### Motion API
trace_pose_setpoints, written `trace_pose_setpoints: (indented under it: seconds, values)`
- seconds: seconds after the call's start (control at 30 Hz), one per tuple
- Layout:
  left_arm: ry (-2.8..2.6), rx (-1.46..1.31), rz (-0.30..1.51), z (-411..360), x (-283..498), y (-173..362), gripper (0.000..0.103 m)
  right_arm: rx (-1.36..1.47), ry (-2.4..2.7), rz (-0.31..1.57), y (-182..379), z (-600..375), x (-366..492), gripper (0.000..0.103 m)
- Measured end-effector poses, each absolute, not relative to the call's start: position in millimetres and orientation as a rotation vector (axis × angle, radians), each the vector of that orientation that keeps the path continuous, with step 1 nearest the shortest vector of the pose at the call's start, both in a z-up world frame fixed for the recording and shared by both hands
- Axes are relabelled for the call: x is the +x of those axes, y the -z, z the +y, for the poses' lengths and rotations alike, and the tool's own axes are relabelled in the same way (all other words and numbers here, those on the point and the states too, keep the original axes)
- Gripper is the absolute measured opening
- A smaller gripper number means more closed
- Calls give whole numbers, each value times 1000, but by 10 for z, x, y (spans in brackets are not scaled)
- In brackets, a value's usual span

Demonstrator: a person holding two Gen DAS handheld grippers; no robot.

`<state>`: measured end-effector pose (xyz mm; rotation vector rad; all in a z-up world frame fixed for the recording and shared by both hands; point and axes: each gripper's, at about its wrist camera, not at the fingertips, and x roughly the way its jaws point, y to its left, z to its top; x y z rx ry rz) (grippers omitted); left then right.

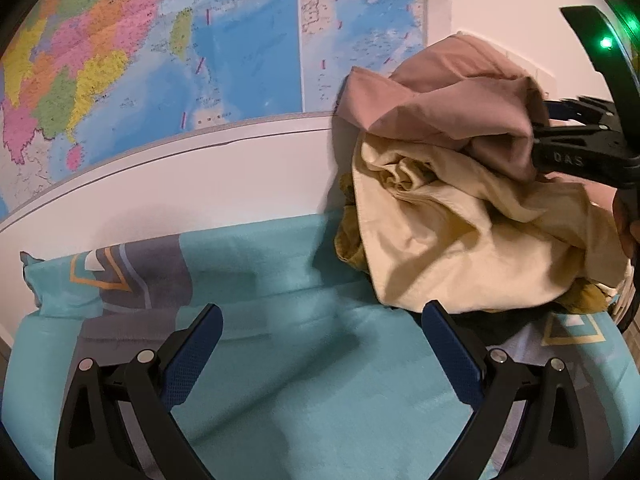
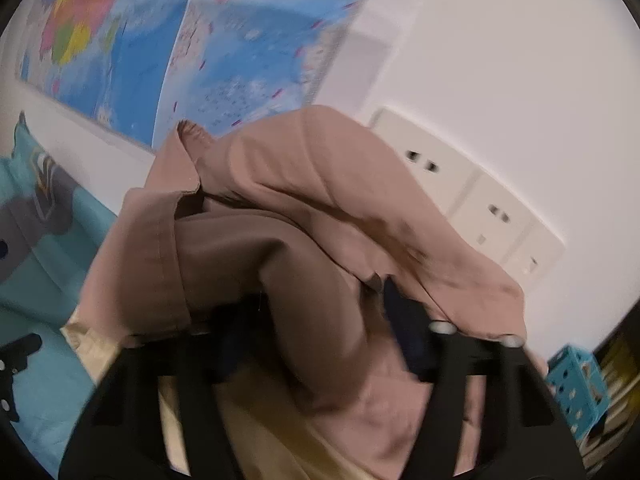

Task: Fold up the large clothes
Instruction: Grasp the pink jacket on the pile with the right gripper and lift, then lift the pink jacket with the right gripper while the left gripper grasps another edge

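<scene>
Left wrist view shows the left gripper (image 1: 322, 320) with its fingers spread wide and nothing between them, held above a teal bedsheet (image 1: 304, 380). To its right sits a heap of clothes: a pink garment (image 1: 448, 120) on top, a cream garment (image 1: 460, 240) under it, and a mustard piece (image 1: 348, 244) peeking out at the bottom. The right gripper (image 1: 536, 140) reaches in from the right edge and pinches the pink garment. Right wrist view, somewhat blurred, shows the right gripper's fingers (image 2: 404, 336) clenched on a bunched fold of that pink cloth, raised clear of the cream one. A map (image 1: 160, 60) hangs on the white wall (image 2: 500, 60) behind, beside wall sockets (image 2: 452, 184).
</scene>
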<state>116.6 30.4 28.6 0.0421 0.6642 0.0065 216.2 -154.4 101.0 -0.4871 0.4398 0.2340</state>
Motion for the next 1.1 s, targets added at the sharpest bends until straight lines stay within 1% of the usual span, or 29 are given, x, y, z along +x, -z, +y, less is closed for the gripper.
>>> trace_pose_setpoints:
  seconds: [0.03, 0.07, 0.1, 0.2, 0.33, 0.5, 0.6, 0.73, 0.8, 0.93, 1.1]
  values:
    - [-12, 43, 664, 323, 1193, -278, 96, -503, -234, 455, -1011, -1519, 2200, 24]
    - [-18, 43, 663, 349, 1222, -272, 96, -514, -225, 453, -1041, -1522, 2202, 20]
    - [-21, 41, 660, 380, 1248, -270, 96, -498, -247, 444, -1097, -1551, 2179, 11]
    - [-24, 45, 640, 456, 1309, -285, 96, -422, -270, 383, -1450, -1768, 1985, 10]
    - [-3, 73, 581, 475, 1369, -390, 96, -346, -261, 272, -2118, -2173, 1593, 9]
    - [115, 80, 456, 358, 1409, -695, 96, -261, -210, 150, -2945, -2680, 1164, 9]
    - [200, 97, 348, 190, 1372, -917, 96, -220, -199, 108, -3296, -2921, 901, 9]
    - [372, 153, 214, -159, 1254, -1121, 96, -153, -223, 78, -3500, -3108, 768, 9]
    - [445, 234, 140, -405, 1171, -1158, 96, -133, -236, 49, -3556, -3181, 670, 9]
    - [512, 321, 58, -745, 1163, -1172, 96, -75, -257, 23, -3650, -3368, 562, 9]
    - [518, 478, -57, -1194, 1218, -1086, 96, -75, -272, 47, -3576, -3381, 571, 9]
